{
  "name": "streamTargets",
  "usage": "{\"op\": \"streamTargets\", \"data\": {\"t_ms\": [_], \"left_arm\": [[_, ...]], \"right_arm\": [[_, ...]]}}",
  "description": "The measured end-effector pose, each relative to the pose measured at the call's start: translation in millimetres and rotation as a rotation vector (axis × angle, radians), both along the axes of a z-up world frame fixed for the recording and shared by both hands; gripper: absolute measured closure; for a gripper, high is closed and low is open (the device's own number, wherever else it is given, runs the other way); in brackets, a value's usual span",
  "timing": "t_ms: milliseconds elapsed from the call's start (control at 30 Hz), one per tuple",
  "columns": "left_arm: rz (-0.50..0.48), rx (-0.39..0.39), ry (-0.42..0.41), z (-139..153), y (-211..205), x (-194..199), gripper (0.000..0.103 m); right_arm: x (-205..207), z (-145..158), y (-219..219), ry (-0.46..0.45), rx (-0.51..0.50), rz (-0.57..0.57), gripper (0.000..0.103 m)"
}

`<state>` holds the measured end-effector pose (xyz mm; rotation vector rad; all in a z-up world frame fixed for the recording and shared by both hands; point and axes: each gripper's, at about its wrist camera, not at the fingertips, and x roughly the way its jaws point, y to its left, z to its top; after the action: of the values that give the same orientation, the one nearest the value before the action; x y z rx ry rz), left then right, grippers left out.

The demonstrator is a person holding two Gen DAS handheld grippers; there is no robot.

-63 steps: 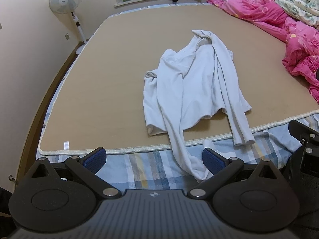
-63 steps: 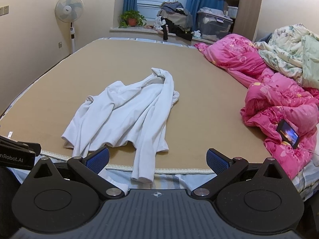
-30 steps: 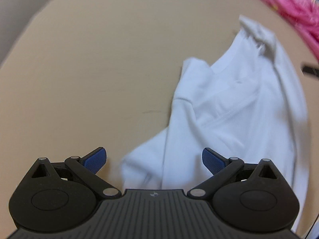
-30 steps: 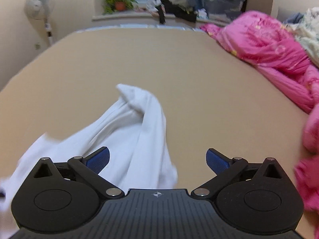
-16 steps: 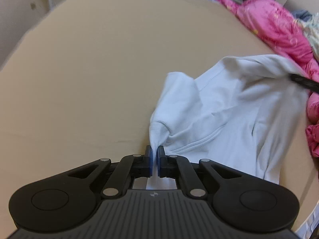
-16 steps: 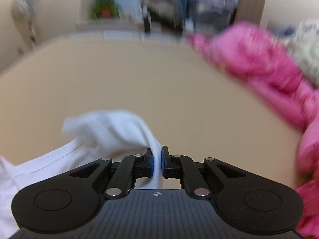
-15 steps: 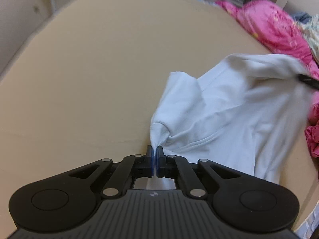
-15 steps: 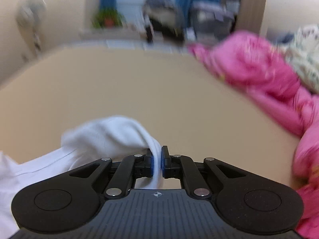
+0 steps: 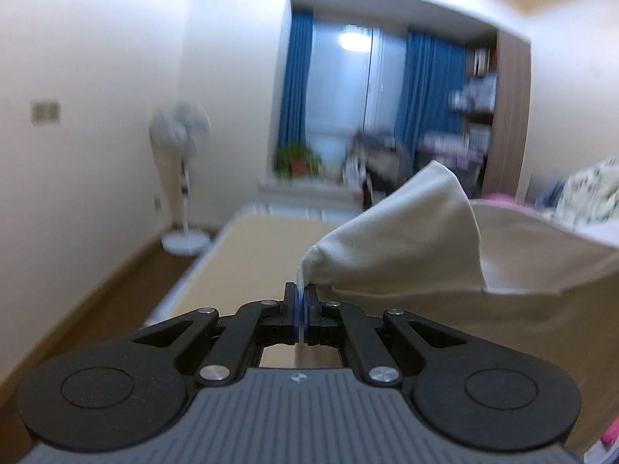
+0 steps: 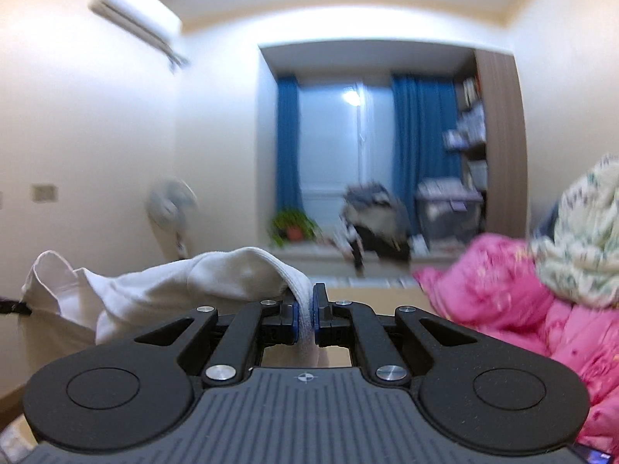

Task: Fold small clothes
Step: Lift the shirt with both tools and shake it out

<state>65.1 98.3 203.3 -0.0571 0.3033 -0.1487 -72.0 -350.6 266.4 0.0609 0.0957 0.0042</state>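
- Left wrist view: we see the left gripper (image 9: pixel 300 306) with its jaws clamped together on a thin pinch of the white shirt (image 9: pixel 410 239).
- From the pinch, the shirt rises and spreads to the right as a raised sheet, off the tan mat (image 9: pixel 247 255) of the bed. One peak of fabric stands up near the middle right of the view.
- The mat shows to the left of the shirt, running back toward the window sill.
- Background, blurred: a standing fan (image 9: pixel 182 162) against the left wall, a potted plant (image 9: pixel 296 158) on the sill, blue curtains (image 9: pixel 296 85) on both sides of the window, and a flowered quilt (image 9: pixel 588 197) at the right edge.
- Right wrist view: we see the right gripper (image 10: pixel 305 315) with its jaws clenched on a thicker fold of the same shirt (image 10: pixel 174 286); white fabric fills the narrow gap between the pads.
- From this grip the shirt runs out to the left, held up in the air, and ends in a raised edge at the far left.
- A pink quilt (image 10: pixel 503 294) lies to the right of the gripper, with the flowered quilt (image 10: pixel 576 243) piled on it.
- Background, blurred: an air conditioner (image 10: pixel 135 11) high on the left wall, the fan (image 10: pixel 172 208), the plant (image 10: pixel 292 224), the curtains (image 10: pixel 288 147) and a clothes pile (image 10: pixel 375 220) at the window.
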Motion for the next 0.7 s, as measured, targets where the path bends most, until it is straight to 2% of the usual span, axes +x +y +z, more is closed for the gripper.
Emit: {"op": "streamTargets", "data": {"t_ms": [100, 200, 300, 367, 433, 533, 600, 667, 700], "left_arm": [[-0.009, -0.035, -0.068, 37.9, 11.6, -63.0, 0.101], [-0.003, -0.033, -0.121, 65.5, 12.7, -106.1, 0.101], [0.003, -0.034, -0.136, 87.9, 12.7, -124.3, 0.101], [0.011, -0.022, -0.122, 91.9, 10.0, -118.1, 0.101], [0.019, 0.003, -0.081, 86.7, 0.0, -94.2, 0.101], [0.02, 0.051, 0.028, 61.5, -17.5, -36.8, 0.101], [0.025, 0.098, 0.122, 23.7, -33.7, 25.3, 0.101], [0.035, 0.132, 0.223, -14.4, -57.6, 89.4, 0.101], [0.071, 0.142, 0.288, -38.0, -70.0, 129.9, 0.098]], "right_arm": [[-69.8, 25.9, 8.0, -0.066, -0.006, 0.036, 0.097], [-122.3, 45.6, 14.8, -0.111, -0.02, 0.068, 0.097], [-151.3, 60.1, 14.0, -0.123, -0.015, 0.093, 0.097], [-154.0, 62.7, 12.2, -0.127, -0.022, 0.099, 0.096], [-142.3, 57.0, 9.2, -0.106, -0.007, 0.099, 0.096], [-93.8, 35.0, -0.4, -0.027, 0.038, 0.092, 0.096], [-51.9, 11.0, -4.2, 0.058, 0.078, 0.078, 0.096], [12.1, -25.6, -16.4, 0.18, 0.103, 0.047, 0.096], [49.0, -44.4, -19.7, 0.237, 0.116, 0.02, 0.096]]}}
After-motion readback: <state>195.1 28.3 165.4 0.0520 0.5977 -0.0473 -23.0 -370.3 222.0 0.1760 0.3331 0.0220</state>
